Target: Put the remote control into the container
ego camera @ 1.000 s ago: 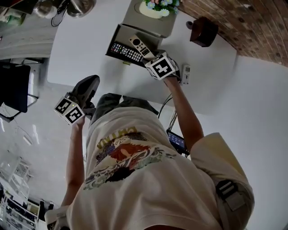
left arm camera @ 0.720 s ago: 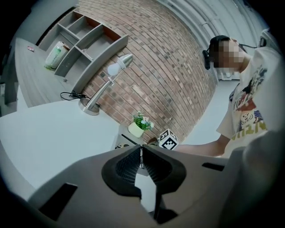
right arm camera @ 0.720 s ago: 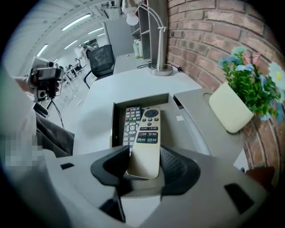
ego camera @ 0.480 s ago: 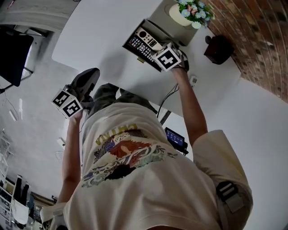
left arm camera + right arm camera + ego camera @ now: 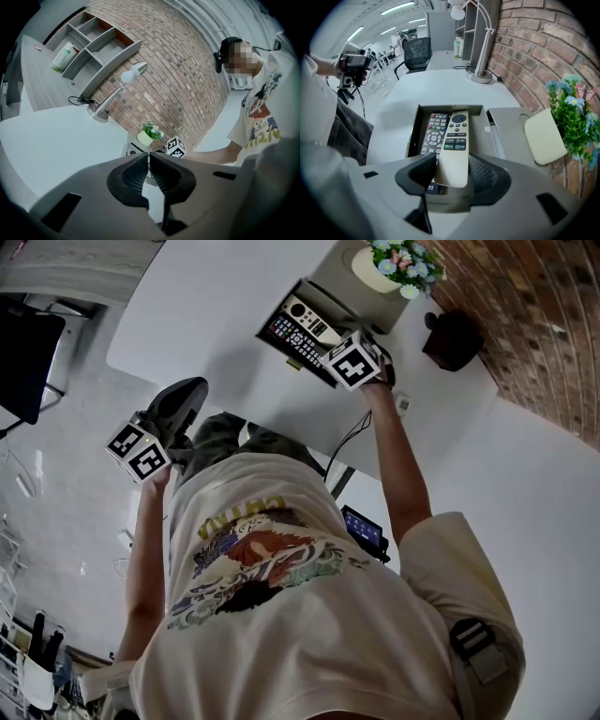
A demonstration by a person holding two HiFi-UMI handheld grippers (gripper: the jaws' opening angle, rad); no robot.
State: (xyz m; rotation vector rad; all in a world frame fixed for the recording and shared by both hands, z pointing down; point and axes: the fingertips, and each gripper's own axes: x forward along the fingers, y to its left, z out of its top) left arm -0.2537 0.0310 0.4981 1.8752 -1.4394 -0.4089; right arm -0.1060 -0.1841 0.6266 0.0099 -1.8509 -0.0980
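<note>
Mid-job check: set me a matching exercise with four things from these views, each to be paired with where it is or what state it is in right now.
Things:
1. white remote
2. dark remote
3. left gripper
4. flower pot

Places and states:
A. jaws together, nothing between them
B. standing on the grey panel beside the container
C. gripped between the jaws of the right gripper, over the container
D. lying inside the container

Pairs: 1-C, 2-D, 3-A, 4-B
</note>
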